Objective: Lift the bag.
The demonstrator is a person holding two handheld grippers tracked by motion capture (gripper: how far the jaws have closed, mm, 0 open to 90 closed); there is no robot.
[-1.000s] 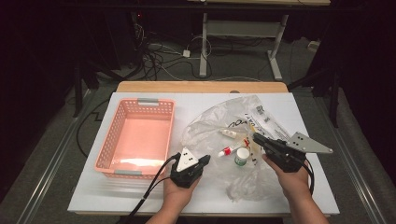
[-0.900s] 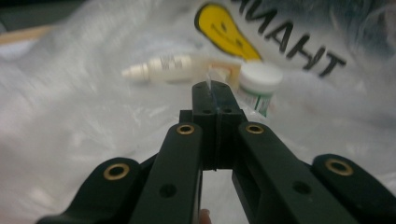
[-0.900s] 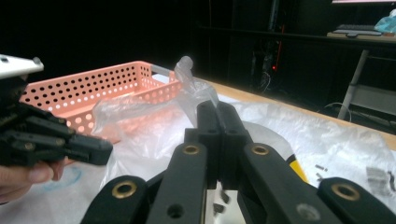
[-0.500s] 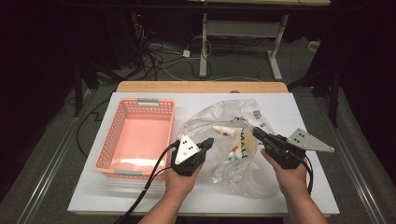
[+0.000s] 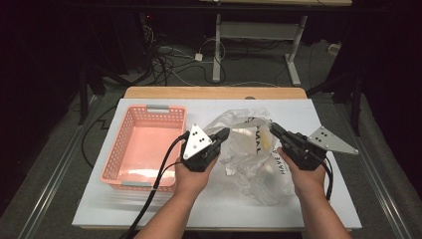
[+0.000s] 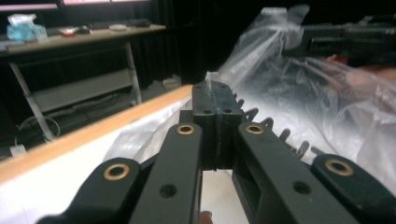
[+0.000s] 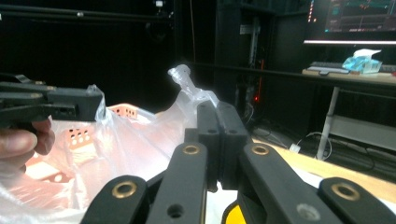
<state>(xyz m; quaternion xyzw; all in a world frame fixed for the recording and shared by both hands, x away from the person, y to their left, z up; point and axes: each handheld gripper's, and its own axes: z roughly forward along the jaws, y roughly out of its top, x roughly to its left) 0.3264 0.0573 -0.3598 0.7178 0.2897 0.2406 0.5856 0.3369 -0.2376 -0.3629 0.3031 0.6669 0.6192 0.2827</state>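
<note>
Clear plastic bag, held up between my claws: left claw and right claw each clamped on an edge; pink basket beside left claw.

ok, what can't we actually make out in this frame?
- Contents of the plastic bag: high view, crumpled film and glare blur them.
- Bag print: high view, folds cut the lettering off.
- Film between the left tool pads: left gripper view, jaws shut, too thin to confirm.
- Same for the right tool: right gripper view.
</note>
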